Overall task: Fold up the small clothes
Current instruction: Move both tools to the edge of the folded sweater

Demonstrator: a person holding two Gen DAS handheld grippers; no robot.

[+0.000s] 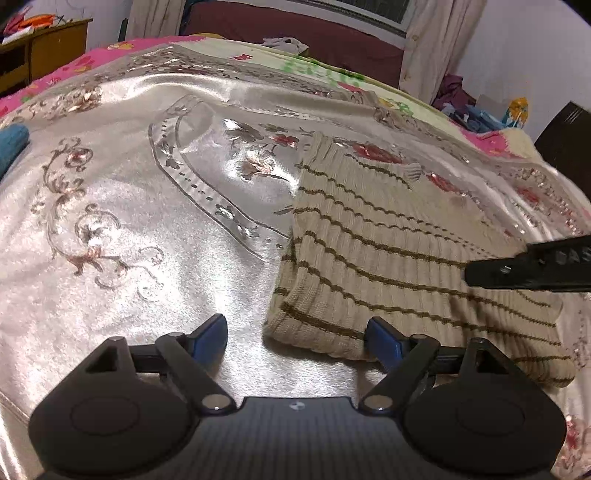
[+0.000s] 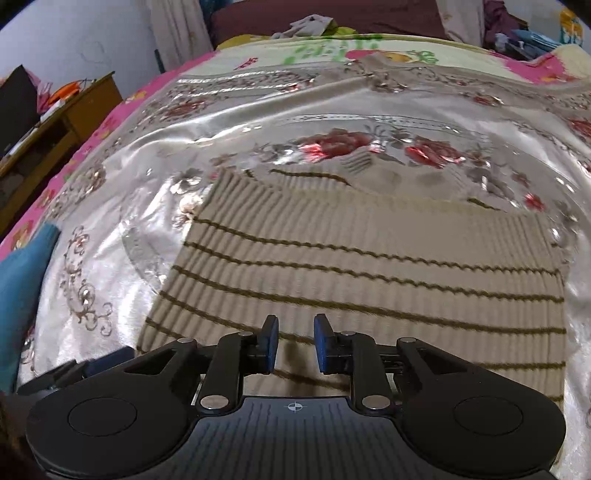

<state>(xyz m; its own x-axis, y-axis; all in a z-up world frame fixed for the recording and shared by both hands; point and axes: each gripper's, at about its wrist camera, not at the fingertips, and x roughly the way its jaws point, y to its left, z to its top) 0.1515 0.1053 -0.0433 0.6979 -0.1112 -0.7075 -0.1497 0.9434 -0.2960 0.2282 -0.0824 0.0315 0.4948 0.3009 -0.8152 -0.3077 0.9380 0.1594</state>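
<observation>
Lying beneath right claw (image 2: 295, 343): sweater (image 2: 369, 273)

Bed: shiny floral satin cover (image 1: 122, 236) glinting under the light
Desk: wooden (image 1: 44, 48), ten o'clock
Curtains: pale (image 1: 436, 40), one o'clock
Walls: plain white (image 2: 74, 40)

surface: bed (image 1: 207, 40); covered by pink floral blanket (image 2: 92, 129) with a cream patterned panel (image 1: 325, 70) at the far end
top layer: shiny silver-white satin cover (image 1: 110, 206) with embroidered flowers and scrollwork; wrinkled; spread over most of the bed
on cover, centre-right: beige ribbed sweater (image 2: 369, 266) with thin brown stripes; lying flat, folded
on cover, left edge: teal knit item (image 2: 22, 280); well apart from the sweater
far end of bed: crumpled grey cloth (image 2: 310, 24) by the dark red headboard
</observation>
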